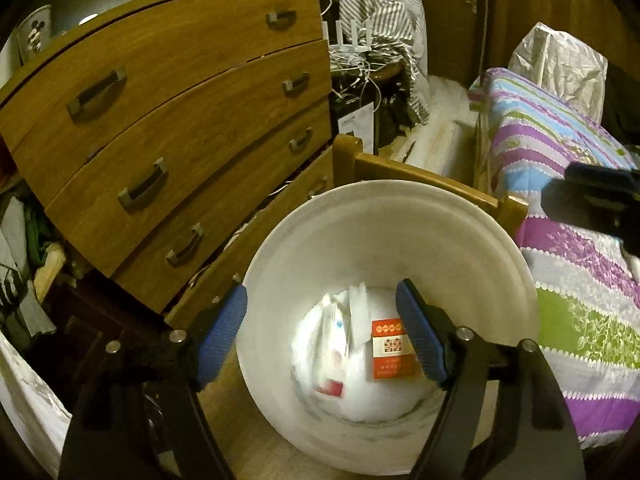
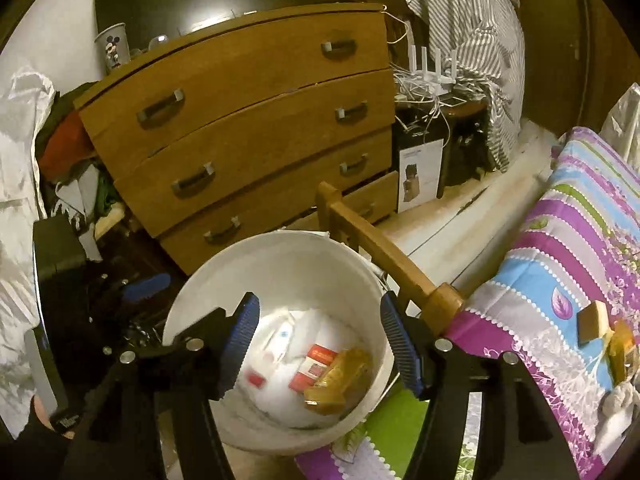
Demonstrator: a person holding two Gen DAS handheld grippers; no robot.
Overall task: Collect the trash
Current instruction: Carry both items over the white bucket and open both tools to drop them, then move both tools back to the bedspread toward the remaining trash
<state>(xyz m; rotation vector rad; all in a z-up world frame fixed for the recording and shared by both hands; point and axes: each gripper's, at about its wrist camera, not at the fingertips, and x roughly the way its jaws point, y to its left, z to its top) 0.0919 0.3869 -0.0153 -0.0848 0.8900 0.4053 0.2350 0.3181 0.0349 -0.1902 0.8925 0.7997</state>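
Red-and-white box [image 1: 393, 349] in my white bucket [image 1: 360, 216] bearing a red double-happiness sign 囍, its smaller print blurred, Mickey Mouse figure on paper cup [image 2: 113, 49]

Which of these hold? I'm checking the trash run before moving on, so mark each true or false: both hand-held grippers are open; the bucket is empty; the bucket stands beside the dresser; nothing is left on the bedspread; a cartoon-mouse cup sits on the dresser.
1. Both hand-held grippers are open. True: the left hand-held gripper and the right hand-held gripper hold nothing.
2. The white bucket is empty. False: it holds a red packet, white wrappers and a yellow wrapper.
3. The bucket stands beside the dresser. True.
4. Nothing is left on the bedspread. False: a tan block and other scraps lie there.
5. A cartoon-mouse cup sits on the dresser. True.
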